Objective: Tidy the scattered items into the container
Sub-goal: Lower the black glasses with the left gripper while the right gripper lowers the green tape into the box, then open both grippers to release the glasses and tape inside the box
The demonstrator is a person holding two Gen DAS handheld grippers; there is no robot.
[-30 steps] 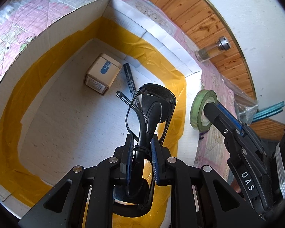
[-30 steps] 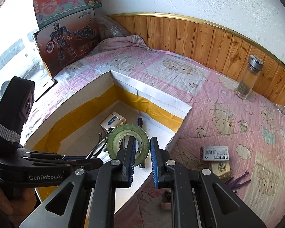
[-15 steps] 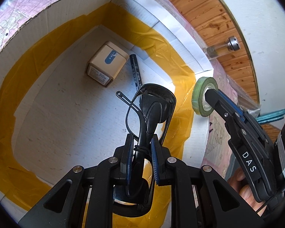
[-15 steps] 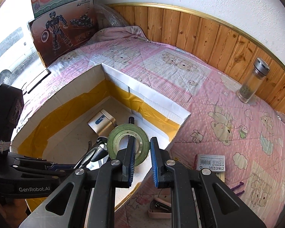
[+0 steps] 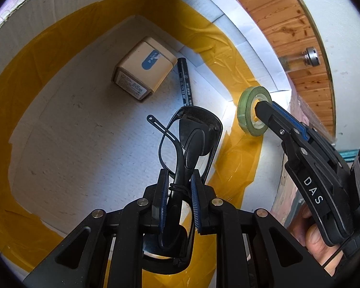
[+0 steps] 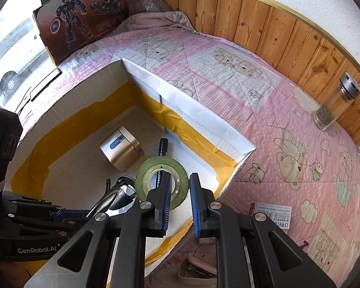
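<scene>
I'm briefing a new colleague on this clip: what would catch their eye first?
Both grippers hang over the open cardboard box with yellow tape inside: the left gripper clamps folded black glasses, the right gripper a green tape roll. A small beige box and black pen lie on its floor.

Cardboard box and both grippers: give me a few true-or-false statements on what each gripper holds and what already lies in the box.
1. The left gripper is shut on a pair of black glasses. True.
2. The right gripper holds a blue marker. False: it grips a roll of green tape, one jaw through its hole.
3. A small beige box and a black pen lie on the floor of the cardboard box. True.
4. The glass bottle lies inside the cardboard box. False: it stands on the pink quilt near the wood panelling.
5. The cardboard box is lined with red tape. False: the tape is yellow.
</scene>
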